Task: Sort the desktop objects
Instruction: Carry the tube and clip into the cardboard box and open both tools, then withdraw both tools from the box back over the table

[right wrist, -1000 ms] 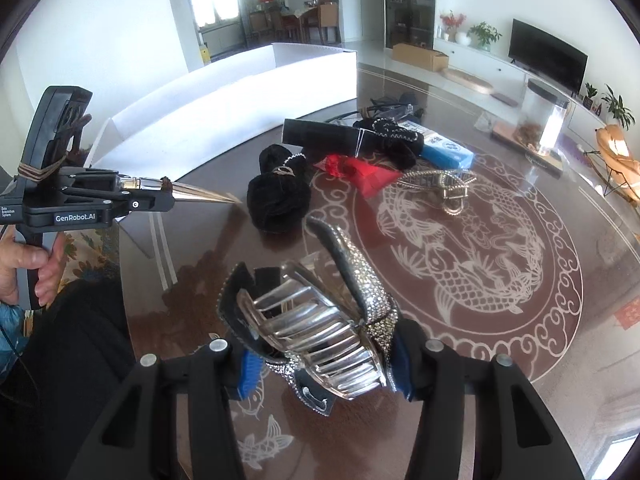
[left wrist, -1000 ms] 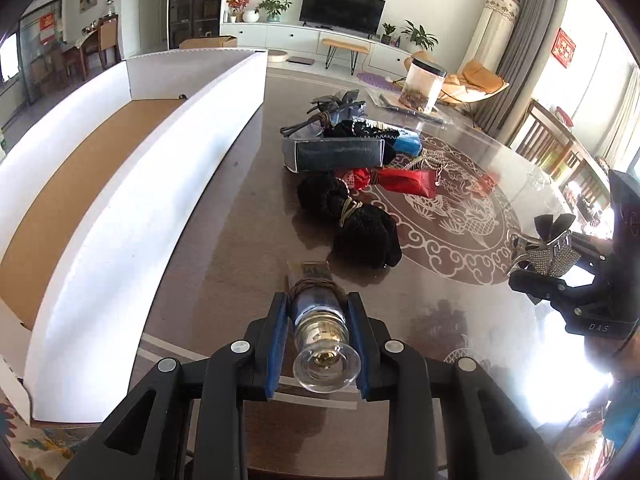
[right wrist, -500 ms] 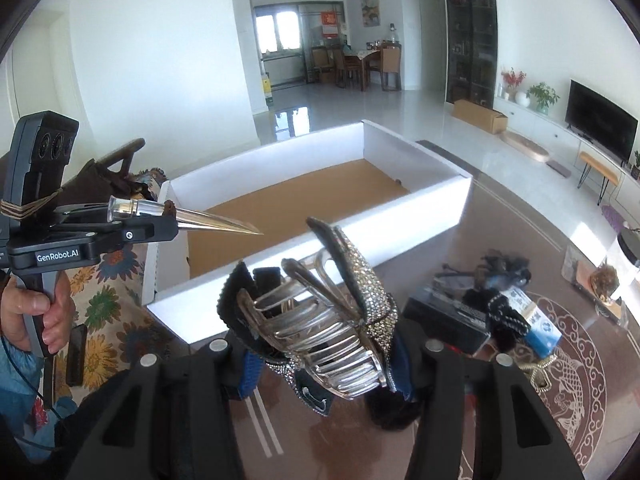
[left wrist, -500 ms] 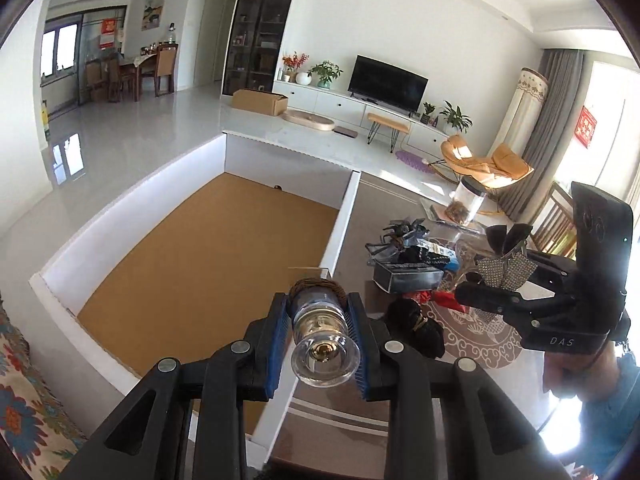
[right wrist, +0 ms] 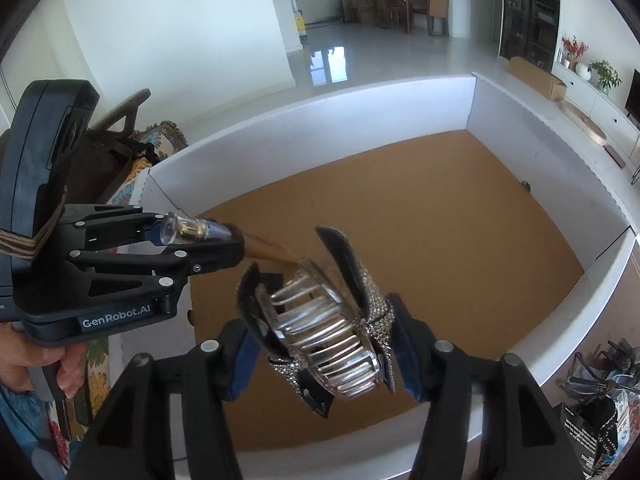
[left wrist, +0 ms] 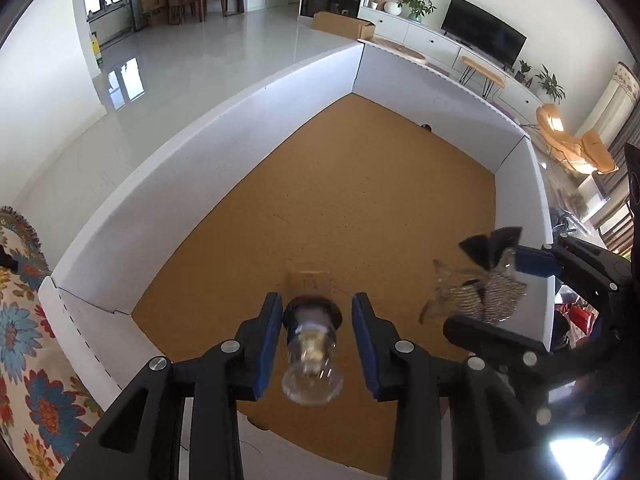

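- Two grippers hang over the white-walled box [left wrist: 224, 120], each with one item between its opening jaws.
- The left gripper [left wrist: 316, 344] has the glass-capped gold bottle [left wrist: 312, 364] between its blue pads; a gap shows on both sides of the bottle, so the grasp looks released and the bottle about to drop.
- The bottle's long axis runs along the fingers, gold tip pointing down and forward toward the box's brown floor [left wrist: 340, 200], directly beneath.
- The right gripper [right wrist: 320, 356] has the rhinestone hair claw [right wrist: 320, 320] between its widening pads; the claw seems barely touching them, if at all, so I judge it loose.
- The claw sits above the box's near edge, inside the near wall [right wrist: 520, 360], teeth facing the camera.
- Seen from the right wrist, the bottle's tip nearly meets the claw, so the two could collide as they fall.
- More objects [right wrist: 600, 392] lie outside the box on the table, just past the right wall.
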`<action>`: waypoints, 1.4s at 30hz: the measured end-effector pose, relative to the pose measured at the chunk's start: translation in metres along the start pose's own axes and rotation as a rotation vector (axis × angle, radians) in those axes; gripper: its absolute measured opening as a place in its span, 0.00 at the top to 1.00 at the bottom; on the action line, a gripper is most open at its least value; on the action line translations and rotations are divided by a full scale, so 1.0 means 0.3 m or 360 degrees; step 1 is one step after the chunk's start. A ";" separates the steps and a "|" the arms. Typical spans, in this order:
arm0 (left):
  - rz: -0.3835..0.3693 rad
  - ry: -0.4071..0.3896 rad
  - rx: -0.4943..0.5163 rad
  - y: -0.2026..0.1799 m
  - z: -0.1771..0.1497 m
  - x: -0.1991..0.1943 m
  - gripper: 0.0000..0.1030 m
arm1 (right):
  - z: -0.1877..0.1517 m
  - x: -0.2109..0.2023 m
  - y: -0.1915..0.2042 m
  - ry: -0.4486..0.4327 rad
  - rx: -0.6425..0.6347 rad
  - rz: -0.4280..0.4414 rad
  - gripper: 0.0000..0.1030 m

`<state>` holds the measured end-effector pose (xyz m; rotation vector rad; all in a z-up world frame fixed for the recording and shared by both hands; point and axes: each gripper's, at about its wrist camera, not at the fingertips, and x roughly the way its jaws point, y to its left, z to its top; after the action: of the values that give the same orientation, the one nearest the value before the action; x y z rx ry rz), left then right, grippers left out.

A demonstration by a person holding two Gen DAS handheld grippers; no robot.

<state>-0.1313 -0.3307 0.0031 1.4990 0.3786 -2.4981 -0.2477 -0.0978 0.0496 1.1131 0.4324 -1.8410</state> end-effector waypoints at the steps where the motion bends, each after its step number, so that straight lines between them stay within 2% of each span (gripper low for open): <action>1: 0.0037 0.0006 -0.0014 0.006 -0.001 0.011 0.37 | 0.000 0.012 -0.007 0.0005 0.0011 0.0011 0.04; 3: 0.0090 -0.0034 -0.0035 0.016 -0.008 0.013 0.29 | 0.001 0.010 -0.017 -0.0032 0.0024 -0.0002 0.02; 8: 0.0047 -0.0172 -0.0125 0.021 -0.039 -0.060 0.29 | -0.020 -0.078 -0.070 -0.0178 0.0133 0.0022 0.02; 10: 0.0019 -0.0250 -0.0102 -0.036 -0.059 -0.126 0.29 | -0.050 -0.142 -0.085 -0.0250 0.0148 -0.0009 0.02; 12: -0.0075 -0.0327 -0.0053 -0.130 -0.091 -0.200 0.29 | -0.111 -0.228 -0.110 -0.0329 0.0162 -0.0051 0.02; 16: -0.0368 -0.0413 0.0123 -0.394 -0.201 -0.331 0.27 | -0.310 -0.430 -0.187 -0.0495 0.0234 -0.0194 0.01; 17: -0.0443 -0.0414 0.0177 -0.467 -0.240 -0.350 0.24 | -0.379 -0.486 -0.215 -0.0529 0.0269 -0.0250 0.00; 19: -0.0563 -0.0402 0.0273 -0.606 -0.328 -0.364 0.06 | -0.527 -0.573 -0.274 -0.0571 0.0355 -0.0386 0.00; 22: -0.0684 -0.0327 0.0417 -0.791 -0.450 -0.313 0.04 | -0.786 -0.675 -0.370 -0.0557 0.0515 -0.0602 0.00; 25: -0.0659 -0.0172 0.0536 -0.933 -0.529 -0.198 0.04 | -1.033 -0.710 -0.452 -0.0442 0.0668 -0.0774 0.00; 28: -0.0600 -0.0043 0.0592 -1.001 -0.579 -0.089 0.04 | -1.225 -0.704 -0.508 -0.0318 0.0789 -0.0850 0.00; 30: -0.0551 -0.0017 0.0602 -1.019 -0.611 -0.049 0.04 | -1.301 -0.695 -0.523 -0.0274 0.0849 -0.0866 0.00; 35: -0.0490 0.0042 0.0529 -0.998 -0.627 0.030 0.04 | -1.376 -0.660 -0.510 -0.0283 0.0895 -0.0891 0.00; 38: -0.0462 0.0005 0.0505 -0.984 -0.631 0.029 0.04 | -1.378 -0.633 -0.502 -0.0267 0.0890 -0.0880 0.00; 42: -0.0439 0.0032 0.0455 -0.972 -0.633 0.055 0.04 | -1.355 -0.609 -0.486 -0.0249 0.0841 -0.0905 0.00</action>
<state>-0.0690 0.0053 -0.0643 1.6772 0.2539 -2.8554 -0.1290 0.3476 -0.0358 1.2584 0.1762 -2.6277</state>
